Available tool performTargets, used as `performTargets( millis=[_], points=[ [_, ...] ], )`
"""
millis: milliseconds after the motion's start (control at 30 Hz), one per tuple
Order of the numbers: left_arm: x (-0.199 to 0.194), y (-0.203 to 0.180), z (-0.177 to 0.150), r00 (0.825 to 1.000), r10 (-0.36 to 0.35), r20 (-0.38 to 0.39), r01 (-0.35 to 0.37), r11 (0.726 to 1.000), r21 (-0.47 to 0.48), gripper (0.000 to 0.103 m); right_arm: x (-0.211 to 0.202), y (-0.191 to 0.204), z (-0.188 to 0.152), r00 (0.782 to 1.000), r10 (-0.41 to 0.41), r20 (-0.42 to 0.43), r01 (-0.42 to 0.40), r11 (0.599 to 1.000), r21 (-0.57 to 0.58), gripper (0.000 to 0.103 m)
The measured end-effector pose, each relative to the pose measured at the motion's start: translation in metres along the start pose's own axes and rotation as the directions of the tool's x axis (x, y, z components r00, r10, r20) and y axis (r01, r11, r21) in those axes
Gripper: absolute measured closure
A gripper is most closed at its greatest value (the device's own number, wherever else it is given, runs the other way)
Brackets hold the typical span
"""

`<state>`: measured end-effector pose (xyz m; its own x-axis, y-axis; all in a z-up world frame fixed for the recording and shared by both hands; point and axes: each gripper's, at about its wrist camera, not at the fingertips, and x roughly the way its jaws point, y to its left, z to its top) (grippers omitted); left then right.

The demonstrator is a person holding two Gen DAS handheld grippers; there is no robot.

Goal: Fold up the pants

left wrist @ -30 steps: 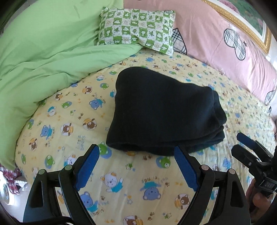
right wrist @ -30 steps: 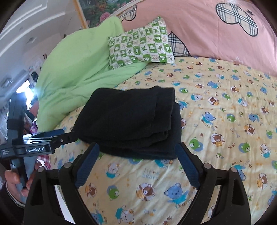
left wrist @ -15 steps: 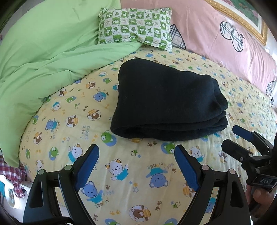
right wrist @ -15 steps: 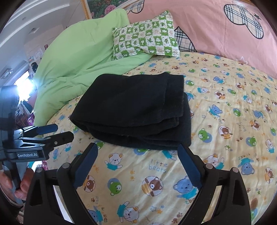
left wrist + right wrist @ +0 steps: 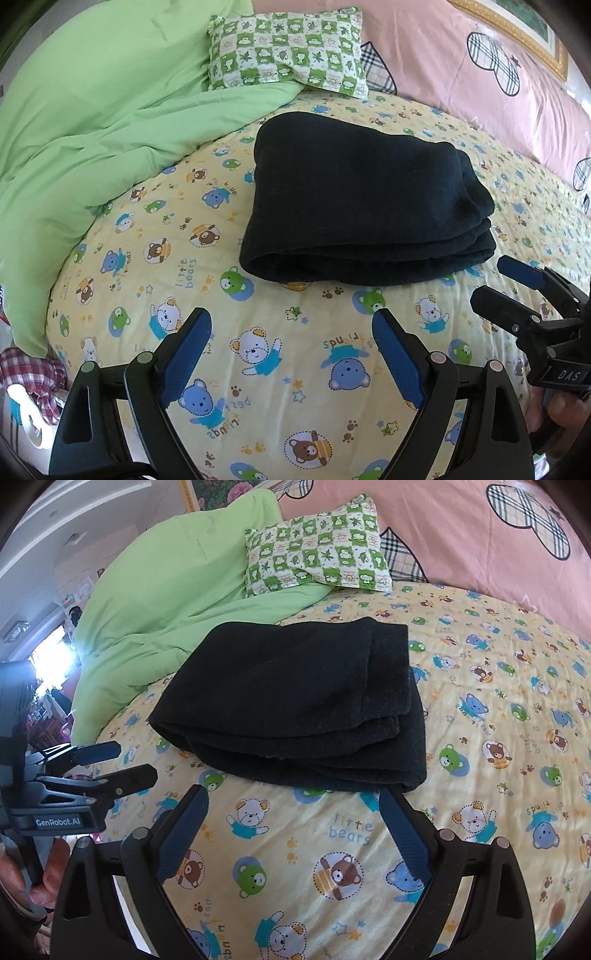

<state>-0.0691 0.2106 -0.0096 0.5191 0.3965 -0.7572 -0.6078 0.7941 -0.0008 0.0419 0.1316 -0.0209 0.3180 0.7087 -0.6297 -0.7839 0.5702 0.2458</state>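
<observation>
The dark navy pants (image 5: 362,199) lie folded in a thick stack on the yellow bear-print bed sheet (image 5: 258,354); they also show in the right wrist view (image 5: 295,705). My left gripper (image 5: 291,321) is open and empty, held back from the stack's near edge. My right gripper (image 5: 293,799) is open and empty, just short of the stack's near edge. Each gripper shows in the other's view: the right one at the right side (image 5: 509,284), the left one at the left side (image 5: 118,762).
A green duvet (image 5: 92,122) is bunched at the left of the bed. A green checked pillow (image 5: 288,51) and a pink pillow (image 5: 461,74) lie behind the pants. Red plaid cloth (image 5: 33,373) hangs past the bed's left edge.
Both grippers have drawn back from the folded pants, which now sit farther off in both views. The pants have not moved. Both grippers stay open.
</observation>
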Motion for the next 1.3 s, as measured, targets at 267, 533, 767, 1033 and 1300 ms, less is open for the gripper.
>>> performTargets(
  millis=[267, 533, 767, 1033, 1300],
  points=[
    [0.002, -0.006, 0.002, 1.0, 0.028, 0.011, -0.029, 0.999, 0.03, 0.013, 0.0, 0.002, 0.001, 1.0, 0.0, 0.003, 0.0, 1.0, -0.004, 0.009],
    [0.003, -0.005, 0.003, 1.0, 0.018, 0.015, -0.018, 1.0, 0.024, 0.013, 0.0, 0.003, 0.003, 1.0, 0.003, 0.009, -0.002, 1.0, -0.013, 0.009],
    [0.005, -0.001, 0.006, 1.0, 0.016, 0.016, -0.016, 1.0, 0.01, 0.013, -0.003, 0.003, 0.007, 1.0, 0.005, 0.028, -0.004, 1.0, -0.018, 0.009],
    [0.007, 0.001, 0.011, 0.998, 0.029, 0.048, -0.03, 0.999, 0.018, 0.012, -0.005, 0.004, 0.011, 0.999, 0.007, 0.044, -0.006, 1.0, -0.022, 0.009],
    [0.002, 0.0, 0.029, 0.993, 0.02, 0.114, -0.023, 1.0, 0.021, 0.012, -0.003, 0.003, 0.022, 0.998, 0.01, 0.06, -0.007, 0.999, -0.037, 0.009]
  ],
)
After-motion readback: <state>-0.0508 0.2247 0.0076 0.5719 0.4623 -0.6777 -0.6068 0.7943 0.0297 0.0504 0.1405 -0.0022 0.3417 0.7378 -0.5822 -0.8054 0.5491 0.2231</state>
